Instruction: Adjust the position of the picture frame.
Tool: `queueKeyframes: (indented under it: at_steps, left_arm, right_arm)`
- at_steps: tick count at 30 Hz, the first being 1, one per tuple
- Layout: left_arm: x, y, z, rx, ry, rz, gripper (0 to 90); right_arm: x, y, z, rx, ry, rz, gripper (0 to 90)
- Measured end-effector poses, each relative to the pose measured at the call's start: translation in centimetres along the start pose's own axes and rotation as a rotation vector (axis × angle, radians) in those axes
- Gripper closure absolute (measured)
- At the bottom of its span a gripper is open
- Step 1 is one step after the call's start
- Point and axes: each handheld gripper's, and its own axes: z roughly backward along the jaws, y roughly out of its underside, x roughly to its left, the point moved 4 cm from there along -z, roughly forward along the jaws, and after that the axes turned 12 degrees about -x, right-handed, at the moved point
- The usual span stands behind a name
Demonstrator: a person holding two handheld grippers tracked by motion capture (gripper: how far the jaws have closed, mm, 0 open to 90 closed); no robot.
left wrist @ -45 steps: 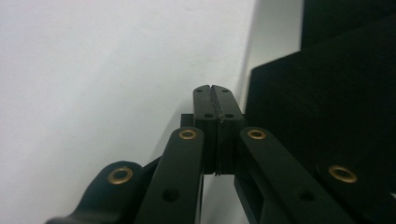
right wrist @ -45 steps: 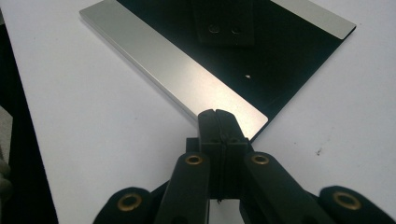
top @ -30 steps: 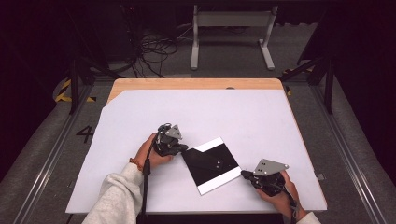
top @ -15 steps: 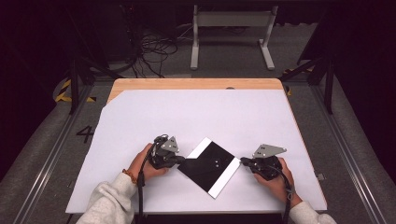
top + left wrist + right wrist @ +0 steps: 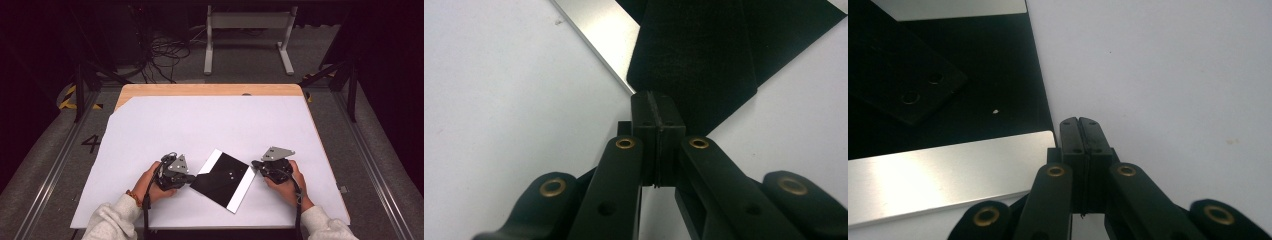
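While my two hands rest low on the white counter (image 5: 200, 125), the black plate (image 5: 222, 179) with its two silvery edge strips lies turned like a diamond between them, near the near edge. My left gripper (image 5: 186, 178) sits at the plate's left corner; in the left gripper view its jaws are pressed fully together, their tips touching the dark corner (image 5: 694, 60), though I cannot tell whether anything is pinched between them. My right gripper (image 5: 256, 165) sits at the plate's right corner, and in the right gripper view its jaws are likewise closed flat against each other, just beside the bright strip (image 5: 943, 177), with nothing between them.
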Motion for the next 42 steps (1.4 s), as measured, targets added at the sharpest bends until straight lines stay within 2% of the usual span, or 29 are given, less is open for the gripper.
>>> queueKeyframes:
  at_steps: [5, 12, 13, 15, 17, 20, 22, 27, 29, 32, 42]
  left_arm:
    - [-0.1, 0.1, 0.1, -0.003, 0.0, 0.001, 90.0]
    - [-0.3, 0.1, 0.1, -0.006, 0.002, 0.004, 90.0]
    - [-0.3, 0.1, 0.1, -0.006, 0.002, 0.004, 90.0]
    - [-0.4, 0.2, 0.2, -0.009, -0.001, 0.016, 90.0]
    - [-0.4, 0.2, 0.2, -0.01, 0.004, 0.009, 90.0]
    - [-0.5, 0.2, 0.2, -0.007, 0.005, 0.002, 90.0]
    - [-0.5, 0.2, 0.2, -0.005, 0.01, -0.01, 90.0]
    - [-0.6, 0.3, 0.3, -0.006, 0.017, 0.001, 90.0]
    - [-0.8, 0.3, 0.3, -0.005, 0.016, -0.014, 90.0]
    - [-0.9, 0.4, 0.3, -0.008, 0.028, -0.003, 90.0]
    - [-2.1, 0.7, 0.8, -0.004, 0.047, -0.029, 90.0]
  right_arm:
    - [0.1, -0.3, 1.5, -0.034, -0.007, -0.002, 90.0]
    - [1.0, 0.7, 3.0, -0.019, -0.055, -0.01, 90.0]
    - [1.0, 0.7, 3.0, -0.019, -0.055, -0.01, 90.0]
    - [1.2, 1.1, 3.0, -0.018, -0.085, -0.025, 90.0]
    - [1.4, 1.2, 2.9, -0.014, -0.098, -0.029, 90.0]
    - [2.3, 1.5, 2.4, -0.005, -0.118, -0.001, 90.0]
    - [2.4, 1.4, 2.3, 0.0, -0.126, 0.0, 90.0]
    - [1.8, 1.0, 1.9, -0.01, -0.097, -0.015, 90.0]
    - [1.5, 0.9, 1.8, -0.008, -0.088, -0.02, 90.0]
    - [1.1, 0.8, 1.5, -0.015, -0.081, -0.036, 90.0]
    - [0.4, 0.0, 0.0, -0.006, -0.065, -0.019, 90.0]
